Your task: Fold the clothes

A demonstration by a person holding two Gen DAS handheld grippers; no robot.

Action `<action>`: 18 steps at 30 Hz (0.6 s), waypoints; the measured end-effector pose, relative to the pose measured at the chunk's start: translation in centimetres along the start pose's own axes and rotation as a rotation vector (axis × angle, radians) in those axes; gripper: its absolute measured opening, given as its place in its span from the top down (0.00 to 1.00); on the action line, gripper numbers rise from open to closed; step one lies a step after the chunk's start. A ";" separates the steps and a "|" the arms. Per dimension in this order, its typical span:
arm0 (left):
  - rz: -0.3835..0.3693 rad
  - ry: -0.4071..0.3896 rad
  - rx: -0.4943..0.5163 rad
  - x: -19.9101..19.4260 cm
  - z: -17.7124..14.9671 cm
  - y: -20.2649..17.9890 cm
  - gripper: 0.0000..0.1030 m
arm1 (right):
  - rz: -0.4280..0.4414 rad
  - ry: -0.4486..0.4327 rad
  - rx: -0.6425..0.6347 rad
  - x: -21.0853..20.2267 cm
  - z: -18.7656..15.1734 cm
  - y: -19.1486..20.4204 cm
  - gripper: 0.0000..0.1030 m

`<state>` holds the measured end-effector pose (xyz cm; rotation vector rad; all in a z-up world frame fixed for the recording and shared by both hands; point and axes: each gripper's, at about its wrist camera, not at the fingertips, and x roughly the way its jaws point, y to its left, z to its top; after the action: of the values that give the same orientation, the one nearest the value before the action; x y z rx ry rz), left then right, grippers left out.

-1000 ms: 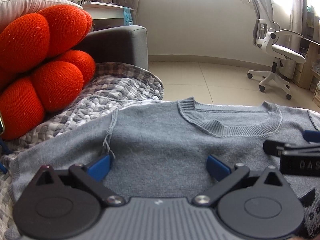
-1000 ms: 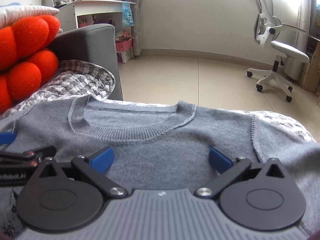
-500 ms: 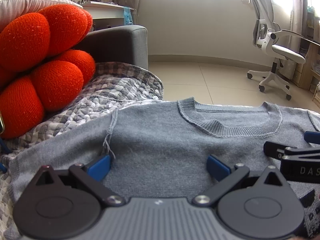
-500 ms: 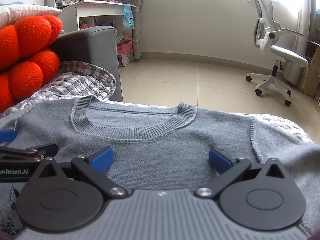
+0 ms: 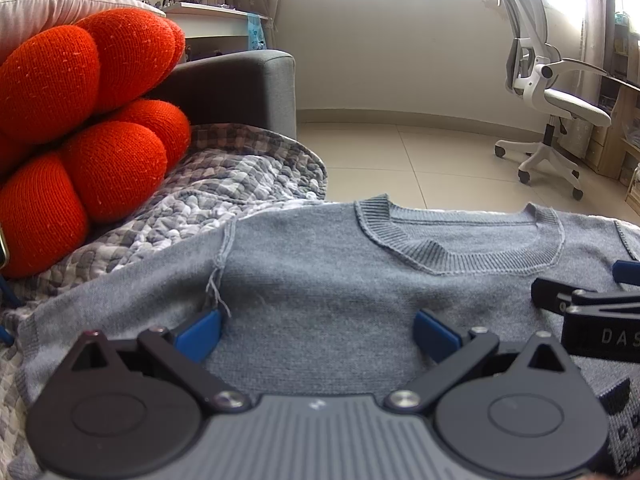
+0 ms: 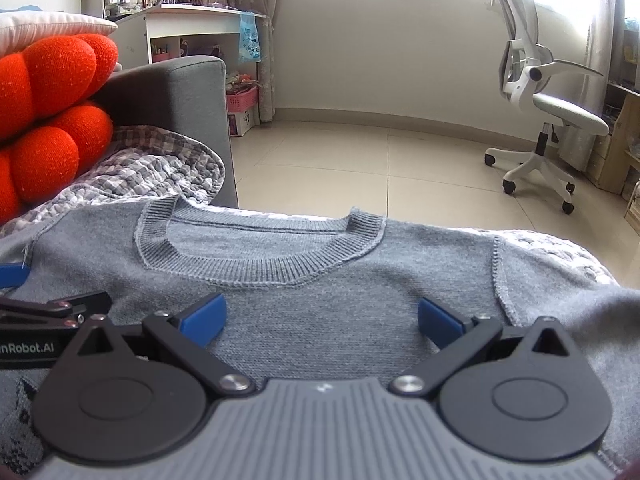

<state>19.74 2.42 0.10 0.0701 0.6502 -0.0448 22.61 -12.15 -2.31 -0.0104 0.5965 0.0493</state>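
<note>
A grey knit sweater (image 5: pixel 340 272) lies flat on a checked quilt, its ribbed neckline (image 5: pixel 460 260) pointing away; it also shows in the right wrist view (image 6: pixel 320 304). My left gripper (image 5: pixel 318 330) is open, its blue pads wide apart just above the chest near the left shoulder seam. My right gripper (image 6: pixel 320 318) is open, low over the chest below the neckline (image 6: pixel 260 272). Each gripper shows at the edge of the other's view: the right one on the left wrist view's right edge (image 5: pixel 592 312), the left one on the right wrist view's left edge (image 6: pixel 48 312).
A red knotted cushion (image 5: pixel 80 128) and the grey sofa arm (image 5: pixel 240 88) stand at the left. The checked quilt (image 5: pixel 224 184) covers the seat. Beyond lies tiled floor (image 6: pixel 360 168), with a white office chair (image 6: pixel 552 112) at the right and a white desk (image 6: pixel 200 28) at the back.
The right gripper has lifted and tilted up a little, so the neckline sits lower in its view. The left gripper has barely moved. Both stay open.
</note>
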 end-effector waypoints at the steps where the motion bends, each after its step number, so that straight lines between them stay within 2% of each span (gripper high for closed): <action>1: 0.000 0.000 0.000 0.0 0.0 0.0 0.00 | -0.002 -0.001 0.002 0.0 0.0 0.0 0.00; 18: 0.001 -0.001 0.001 0.0 0.0 0.0 0.00 | -0.005 -0.025 0.029 -0.4 0.0 -0.3 0.00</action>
<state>19.74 2.41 0.11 0.0714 0.6490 -0.0442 22.28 -12.49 -2.10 0.0166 0.5720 0.0355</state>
